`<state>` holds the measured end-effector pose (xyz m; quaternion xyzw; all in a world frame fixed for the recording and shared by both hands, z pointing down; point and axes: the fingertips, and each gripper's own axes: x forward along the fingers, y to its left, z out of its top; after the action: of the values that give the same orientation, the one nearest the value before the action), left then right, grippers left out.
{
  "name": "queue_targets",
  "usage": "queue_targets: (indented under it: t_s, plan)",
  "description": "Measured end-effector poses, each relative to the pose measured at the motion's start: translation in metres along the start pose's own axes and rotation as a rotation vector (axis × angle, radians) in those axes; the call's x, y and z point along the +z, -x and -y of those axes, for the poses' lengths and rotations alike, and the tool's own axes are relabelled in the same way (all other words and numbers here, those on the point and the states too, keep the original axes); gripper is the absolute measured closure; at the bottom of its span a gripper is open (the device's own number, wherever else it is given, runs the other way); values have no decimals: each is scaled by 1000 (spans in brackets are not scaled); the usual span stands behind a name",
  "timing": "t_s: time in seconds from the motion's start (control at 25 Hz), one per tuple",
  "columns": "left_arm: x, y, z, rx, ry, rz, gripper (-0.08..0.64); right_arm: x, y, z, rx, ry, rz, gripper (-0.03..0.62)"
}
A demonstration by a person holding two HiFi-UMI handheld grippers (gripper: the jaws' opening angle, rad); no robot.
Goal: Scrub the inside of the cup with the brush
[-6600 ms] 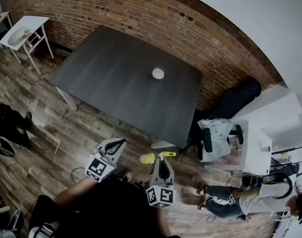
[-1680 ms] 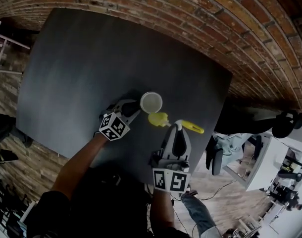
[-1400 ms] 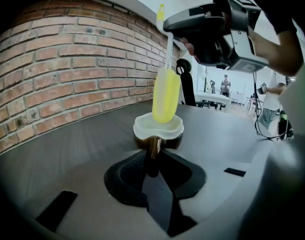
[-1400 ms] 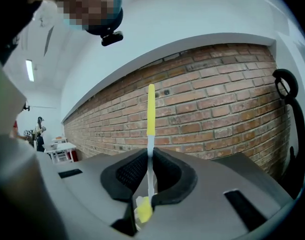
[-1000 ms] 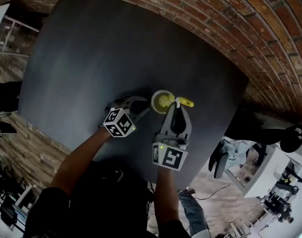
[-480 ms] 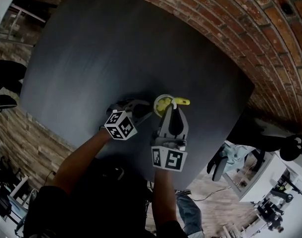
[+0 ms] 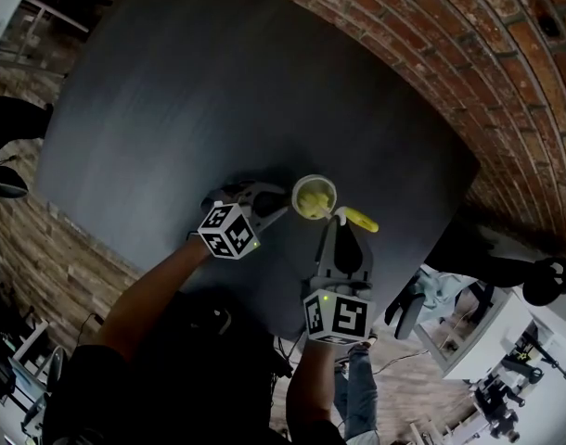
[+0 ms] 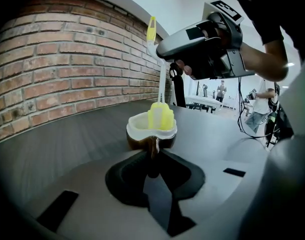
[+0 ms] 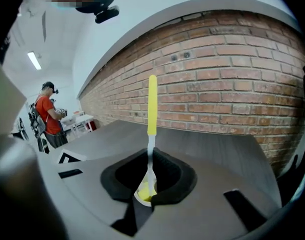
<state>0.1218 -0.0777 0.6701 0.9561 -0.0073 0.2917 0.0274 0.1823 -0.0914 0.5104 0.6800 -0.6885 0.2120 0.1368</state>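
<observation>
A small cup point(image 7: 314, 197), white inside and brown outside, stands on the dark table point(image 7: 190, 91). My left gripper point(image 7: 283, 209) is shut on the cup's thin handle point(image 8: 152, 145) from the left. A brush with a yellow head point(image 8: 160, 117) sits inside the cup point(image 8: 142, 129). Its white stem rises to a yellow handle point(image 9: 152, 103). My right gripper point(image 7: 338, 221) is shut on that stem, just right of the cup. In the right gripper view the jaws point(image 9: 150, 176) pinch the stem above the cup point(image 9: 141, 195). The cup's bottom is hidden by the brush head.
A brick wall point(image 7: 431, 54) runs along the table's far side. The table's near edge point(image 7: 264, 318) lies under my arms. A person in a red shirt point(image 9: 49, 115) stands far off by a white table. An office chair point(image 7: 431, 295) sits at the right.
The brush head stays in the cup. My right gripper has shifted right and toward me, and the yellow handle end has swung lower and to the right. The left gripper holds still.
</observation>
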Motion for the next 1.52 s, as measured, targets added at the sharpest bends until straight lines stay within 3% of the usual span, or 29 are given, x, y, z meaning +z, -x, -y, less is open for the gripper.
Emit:
queue_targets:
  t_s: [0.16,0.28,0.4,0.48,0.76,1.0,1.28,1.52]
  plan:
    - [0,1,0,4,2,1,483,-2,4,-6,-22,151,-52,543]
    - [2,-1,1,3,4,3,483,4,5,-17,-15,278,7,543]
    - [1,0,1,2,6,5,483,0,5,-25,18,479,42,541]
    - [1,1,1,0,7,7,483,-4,3,-27,22,535,67,540]
    - [1,0,0,-8,17,18,483,13,-13,-13,-51,271,285,543]
    - [1,-2,0,-12,20,23,483,18,-27,2,-88,89,340,548]
    - [0,-1,1,-19,20,27,483,19,-34,3,-97,-19,353,548]
    - [1,-2,0,-23,24,29,483,17,-34,-13,20,-42,315,548]
